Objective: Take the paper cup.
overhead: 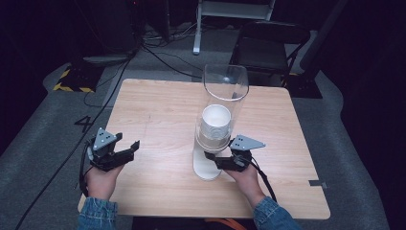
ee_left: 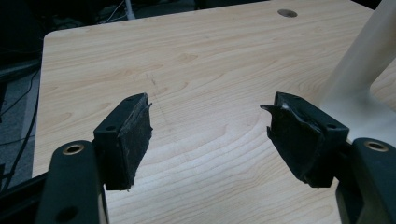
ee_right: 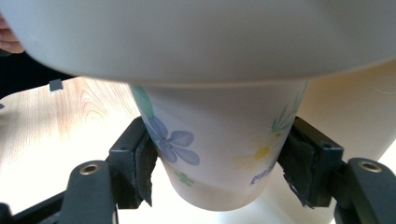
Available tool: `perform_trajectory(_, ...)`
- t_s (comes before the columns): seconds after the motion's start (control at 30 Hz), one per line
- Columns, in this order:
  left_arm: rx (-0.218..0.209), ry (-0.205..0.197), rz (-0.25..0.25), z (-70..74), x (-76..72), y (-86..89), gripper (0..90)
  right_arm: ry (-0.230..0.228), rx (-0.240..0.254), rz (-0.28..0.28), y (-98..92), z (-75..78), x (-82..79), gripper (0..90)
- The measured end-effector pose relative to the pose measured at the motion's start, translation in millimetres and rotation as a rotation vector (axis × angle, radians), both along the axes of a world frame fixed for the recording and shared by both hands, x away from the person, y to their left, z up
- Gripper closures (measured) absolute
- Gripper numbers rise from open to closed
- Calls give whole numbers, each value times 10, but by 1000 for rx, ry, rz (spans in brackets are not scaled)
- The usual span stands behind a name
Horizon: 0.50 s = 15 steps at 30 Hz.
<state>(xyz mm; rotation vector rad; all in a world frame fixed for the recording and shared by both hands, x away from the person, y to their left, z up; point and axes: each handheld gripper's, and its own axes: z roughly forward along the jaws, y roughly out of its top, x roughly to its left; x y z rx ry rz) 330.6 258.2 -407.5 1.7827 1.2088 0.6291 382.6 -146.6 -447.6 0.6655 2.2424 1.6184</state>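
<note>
At centre frame, my right tongs (overhead: 216, 160) clasp the lowest flowered paper cup (ee_right: 219, 144) beneath the clear dispenser tube (overhead: 225, 88), apparently to draw it free; my left tongs (overhead: 128, 149) wait released over the desk (overhead: 158, 110), lower left.

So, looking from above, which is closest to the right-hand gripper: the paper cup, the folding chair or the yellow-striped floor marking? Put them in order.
1. The paper cup, between the right gripper jaws.
2. The folding chair, beyond the table's far edge.
3. The yellow-striped floor marking, far left on the floor.
</note>
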Motion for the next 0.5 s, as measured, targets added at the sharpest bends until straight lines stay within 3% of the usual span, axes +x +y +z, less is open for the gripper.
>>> perform_trajectory(0.5, 1, 1, 0, -7, 4, -13, 295, -17, 14, 7, -9, -32, 4, 340)
